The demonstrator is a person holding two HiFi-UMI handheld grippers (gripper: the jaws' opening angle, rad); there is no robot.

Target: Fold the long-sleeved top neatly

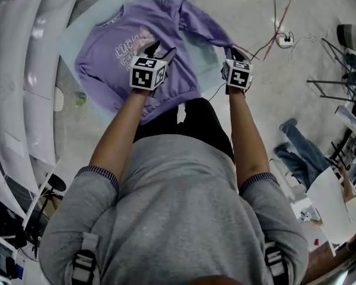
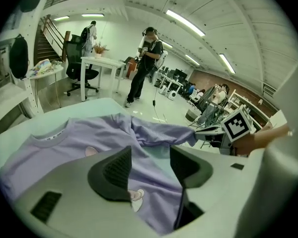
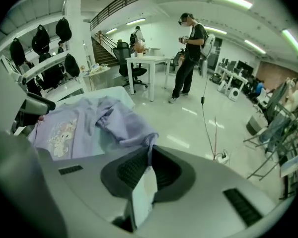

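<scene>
The top (image 1: 115, 55) lies face up across the surface (image 1: 80, 24), hem at the near edge; my right claw (image 3: 148, 155) is pinched tight on the cuff (image 3: 147, 142) of the sleeve (image 1: 204, 25) near the right edge, I judge to carry it inward; my left claw (image 2: 151, 158) hangs wide and empty over the body, probably to pin the fold.

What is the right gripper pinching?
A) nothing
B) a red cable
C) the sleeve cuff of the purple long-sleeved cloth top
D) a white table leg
C: the right gripper has its jaws shut on the sleeve cuff of the purple long-sleeved cloth top.
</scene>
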